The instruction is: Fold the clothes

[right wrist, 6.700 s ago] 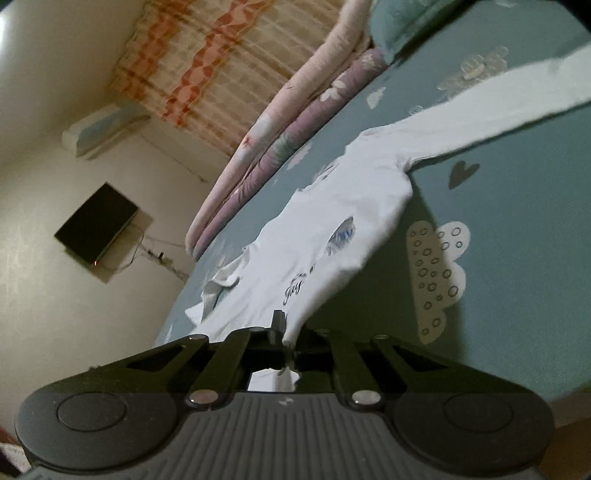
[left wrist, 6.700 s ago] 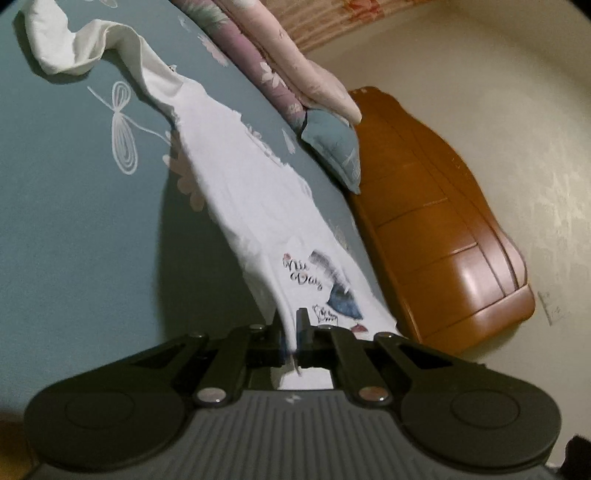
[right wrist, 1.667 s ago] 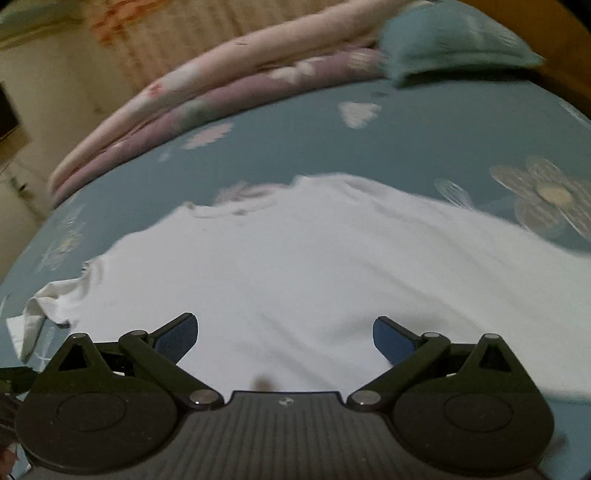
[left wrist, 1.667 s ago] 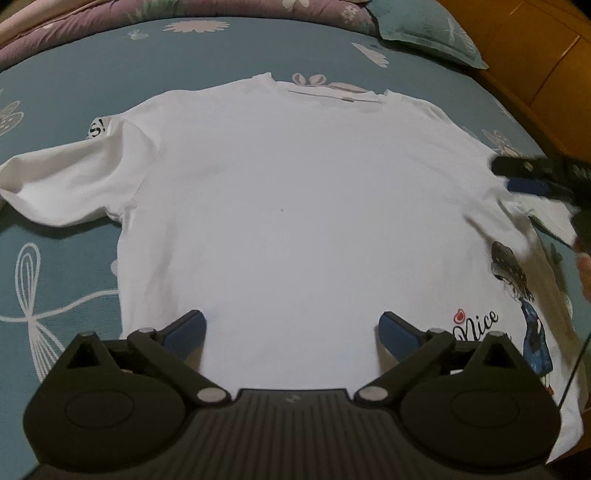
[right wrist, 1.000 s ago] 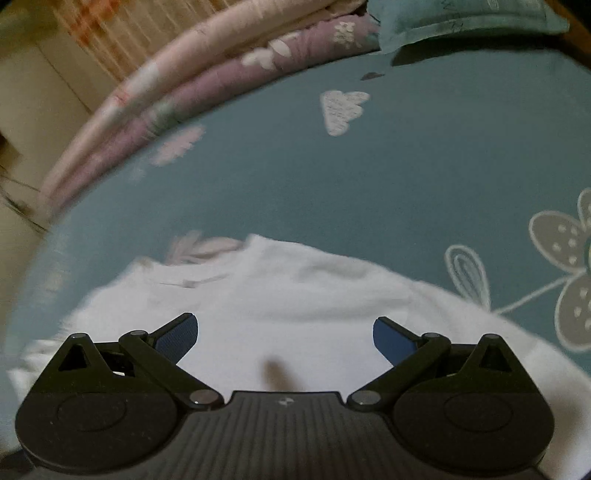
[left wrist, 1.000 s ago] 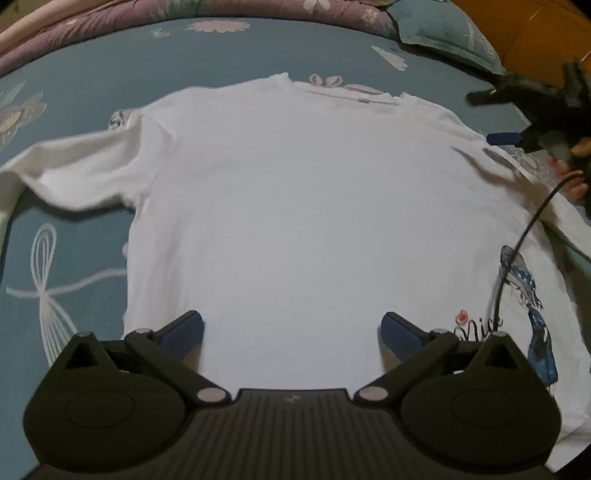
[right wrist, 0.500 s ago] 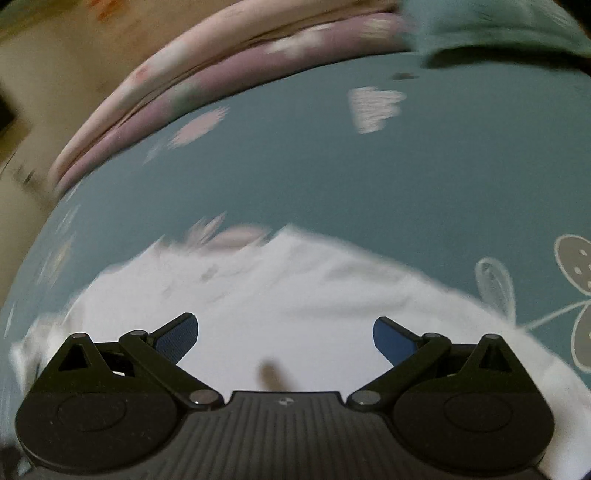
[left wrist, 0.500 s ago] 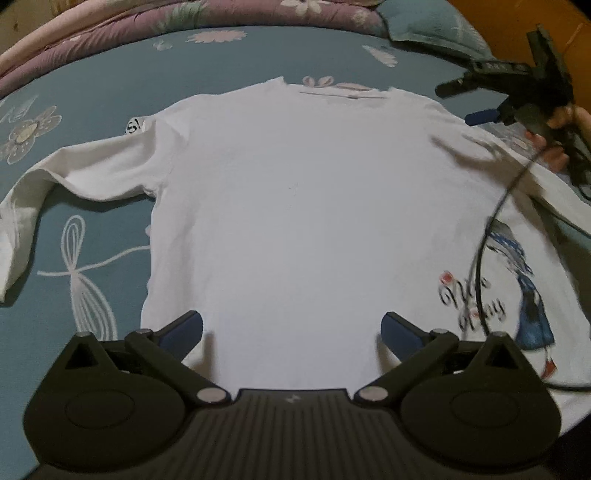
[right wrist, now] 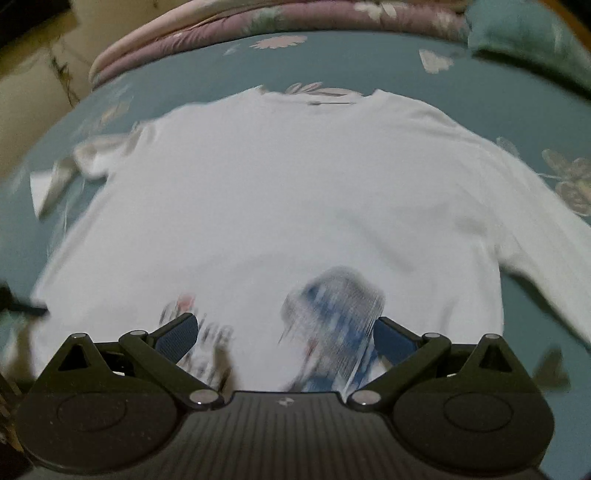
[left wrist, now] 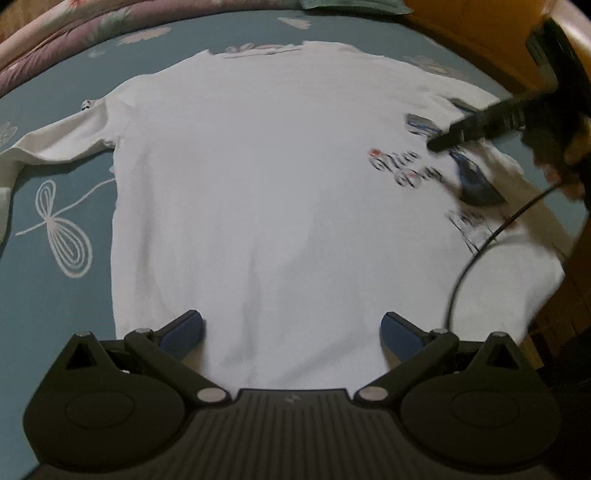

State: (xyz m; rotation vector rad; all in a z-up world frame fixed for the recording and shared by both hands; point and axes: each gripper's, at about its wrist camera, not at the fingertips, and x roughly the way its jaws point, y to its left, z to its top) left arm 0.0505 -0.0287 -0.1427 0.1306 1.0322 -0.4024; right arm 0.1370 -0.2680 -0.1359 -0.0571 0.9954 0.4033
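A white long-sleeved shirt (left wrist: pixel 266 177) lies spread flat on the teal bed sheet (left wrist: pixel 48 295), collar at the far side. A blue printed picture with lettering (left wrist: pixel 436 170) shows near its right hem, where the fabric is turned over. My left gripper (left wrist: pixel 291 328) hovers open over the shirt's near hem, holding nothing. My right gripper (right wrist: pixel 284 336) is open above the blurred print (right wrist: pixel 332 314) on the same shirt (right wrist: pixel 280 192). In the left wrist view the right gripper's dark fingers (left wrist: pixel 476 129) reach over the print, held by a hand (left wrist: pixel 565 173).
Rolled pink and purple quilts (right wrist: pixel 266 26) and a teal pillow (right wrist: pixel 524 33) line the far side of the bed. A wooden headboard (left wrist: pixel 480 40) stands at the right. The shirt's left sleeve (left wrist: pixel 44 147) trails over the sheet. A black cable (left wrist: pixel 476 251) hangs from the right gripper.
Both grippers, earlier shut on the hanging shirt, have let it go; it now lies flat. The right gripper swung from the collar end back to the printed hem area. The left drew slightly nearer.
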